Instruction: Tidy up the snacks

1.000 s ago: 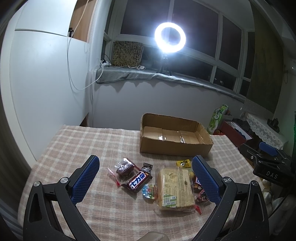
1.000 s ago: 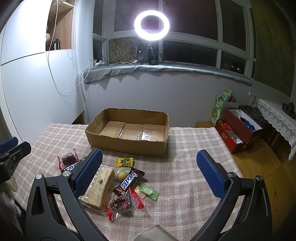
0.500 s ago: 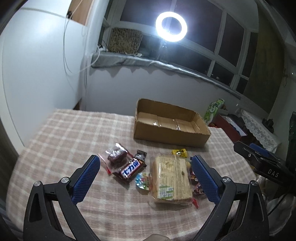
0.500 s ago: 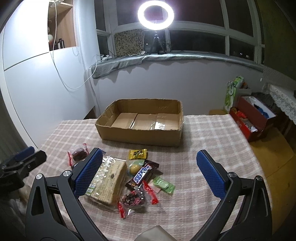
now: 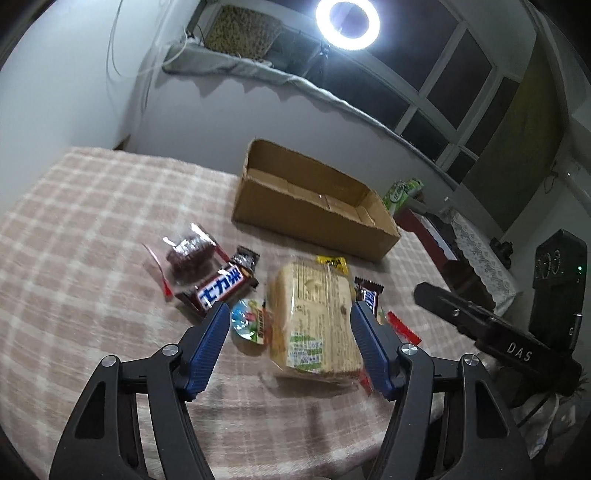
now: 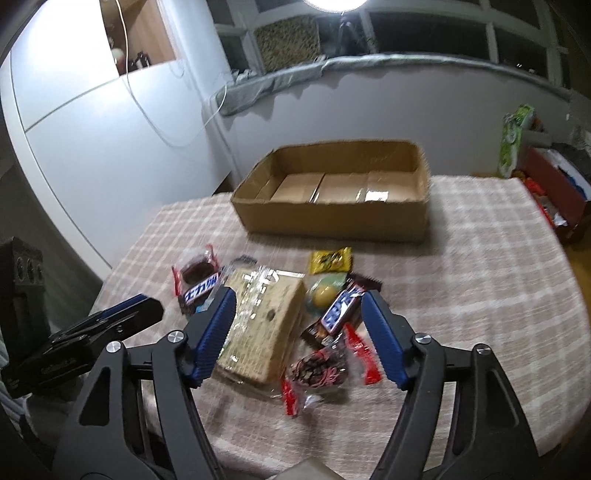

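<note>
A pile of snacks lies on the checked tablecloth (image 5: 74,229) in front of an empty cardboard box (image 5: 314,206) (image 6: 332,195). A big wrapped cracker pack (image 5: 314,317) (image 6: 262,325) lies in the middle, with a Snickers bar (image 5: 221,288) (image 6: 199,291), a dark jelly pack (image 5: 190,254) and a small jelly cup (image 5: 247,321) left of it. A second Snickers bar (image 6: 340,310), a yellow candy (image 6: 330,260) and a red-wrapped sweet (image 6: 317,369) lie on its right. My left gripper (image 5: 288,339) is open above the cracker pack. My right gripper (image 6: 299,332) is open above the pile.
The table's right edge drops to the floor, where a red box (image 6: 554,192) and a green bag (image 6: 513,136) stand. A white wall and cabinet stand to the left. A ring light (image 5: 347,24) shines on the windowsill behind the box.
Both grippers have tilted down and come closer to the snack pile. Both have narrowed their opening, and neither holds anything.
</note>
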The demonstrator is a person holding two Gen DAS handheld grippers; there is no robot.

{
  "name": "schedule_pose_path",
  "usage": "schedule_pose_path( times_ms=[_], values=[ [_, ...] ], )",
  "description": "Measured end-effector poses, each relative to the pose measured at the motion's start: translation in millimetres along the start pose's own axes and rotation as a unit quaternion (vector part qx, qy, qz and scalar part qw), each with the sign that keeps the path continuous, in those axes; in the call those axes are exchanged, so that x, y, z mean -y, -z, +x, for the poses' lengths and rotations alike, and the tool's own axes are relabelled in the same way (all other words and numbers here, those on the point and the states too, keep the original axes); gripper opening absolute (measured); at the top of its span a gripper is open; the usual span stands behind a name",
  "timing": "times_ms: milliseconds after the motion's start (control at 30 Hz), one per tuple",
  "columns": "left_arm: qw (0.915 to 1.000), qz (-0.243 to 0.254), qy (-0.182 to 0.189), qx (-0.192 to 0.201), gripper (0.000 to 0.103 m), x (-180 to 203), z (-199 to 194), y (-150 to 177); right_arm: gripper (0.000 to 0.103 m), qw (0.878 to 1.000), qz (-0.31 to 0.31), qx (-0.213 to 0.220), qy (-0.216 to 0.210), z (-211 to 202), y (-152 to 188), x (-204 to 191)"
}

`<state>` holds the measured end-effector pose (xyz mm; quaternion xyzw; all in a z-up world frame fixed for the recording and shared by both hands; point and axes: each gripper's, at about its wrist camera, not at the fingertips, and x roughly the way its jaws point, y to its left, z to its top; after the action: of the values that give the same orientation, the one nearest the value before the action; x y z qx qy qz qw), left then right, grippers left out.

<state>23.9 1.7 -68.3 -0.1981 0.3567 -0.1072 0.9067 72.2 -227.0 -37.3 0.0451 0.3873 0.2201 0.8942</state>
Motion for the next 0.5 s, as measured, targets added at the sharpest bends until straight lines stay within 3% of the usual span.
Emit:
schedule_pose_path(
  times_ms=[67,133,500],
  values=[
    [0.9999,-0.003,0.009,-0.007,0.065,-1,5,2,0.066,1.0,0.002,-0.018,-0.014,10,2,0],
    [0.9996,-0.009,0.019,-0.017,0.054,-3,11,4,0.062,0.999,0.002,-0.033,-0.022,19,4,-2],
    [0.9982,-0.016,0.041,-0.04,0.043,-8,29,9,0.05,0.994,0.022,-0.09,-0.061,59,14,-1]
  ],
)
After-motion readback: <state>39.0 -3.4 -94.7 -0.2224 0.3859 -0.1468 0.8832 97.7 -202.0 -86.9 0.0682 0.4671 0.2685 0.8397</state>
